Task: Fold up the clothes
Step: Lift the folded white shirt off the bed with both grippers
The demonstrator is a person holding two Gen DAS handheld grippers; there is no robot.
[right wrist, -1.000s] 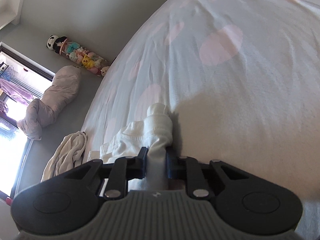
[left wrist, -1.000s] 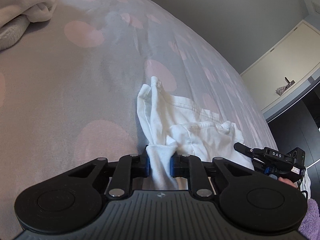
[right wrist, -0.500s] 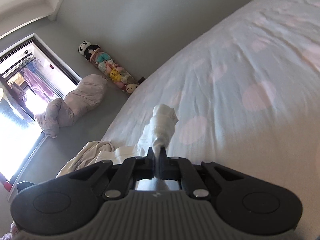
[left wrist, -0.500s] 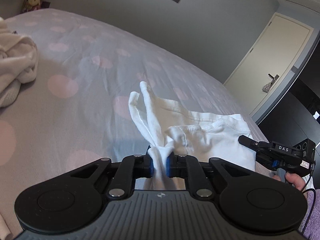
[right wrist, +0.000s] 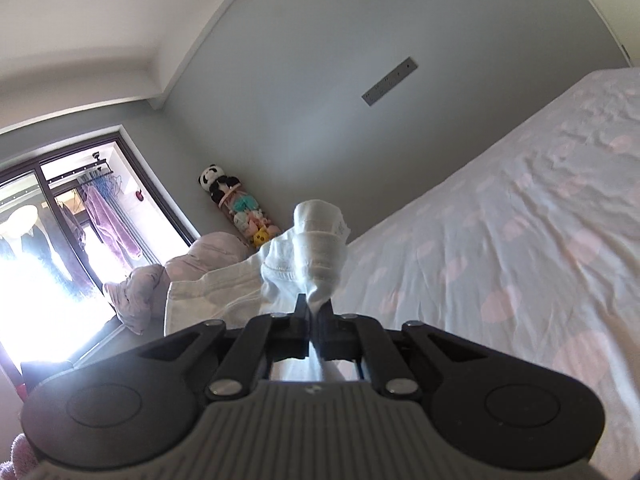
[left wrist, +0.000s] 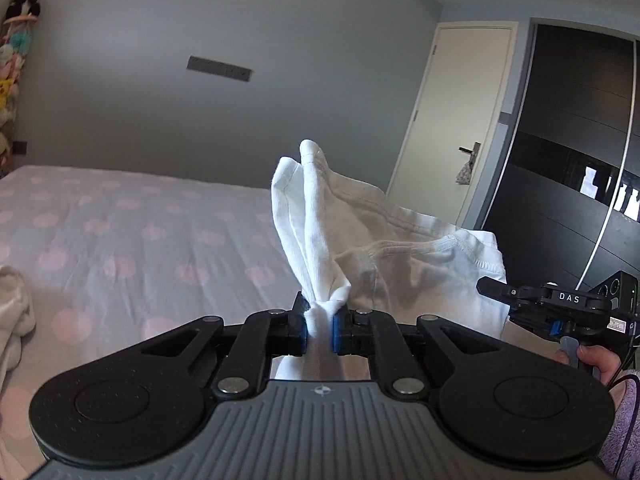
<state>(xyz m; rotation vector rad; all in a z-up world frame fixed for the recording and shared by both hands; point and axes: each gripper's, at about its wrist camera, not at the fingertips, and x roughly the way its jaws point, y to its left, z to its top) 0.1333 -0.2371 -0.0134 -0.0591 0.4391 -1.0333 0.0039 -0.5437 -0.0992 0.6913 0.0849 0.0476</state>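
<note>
Above the bed (left wrist: 120, 232) I have the white garment (left wrist: 400, 264) lifted clear of the pink-spotted sheet, strung between my two grippers. My left gripper (left wrist: 319, 330) is clenched on a bunched corner of the cloth, the blue pads pressing it from both sides, and a doubled fold stands up just past the fingers (left wrist: 301, 330). My right gripper (right wrist: 314, 325) is clamped tight on another corner, with a thick hemmed edge rising beyond its tips; its fingers have just been closing onto the cloth between them. In the left view the right gripper (left wrist: 496, 292) shows at the far side of the garment, a hand (left wrist: 596, 362) in a purple sleeve on its handle. A second pale heap (left wrist: 12, 312) lies on the bed, near its left edge; it may be another piece of clothing, but I see too little of it. Past the head of the bed a column of stuffed toys (right wrist: 240, 208) stands against the wall.
</note>
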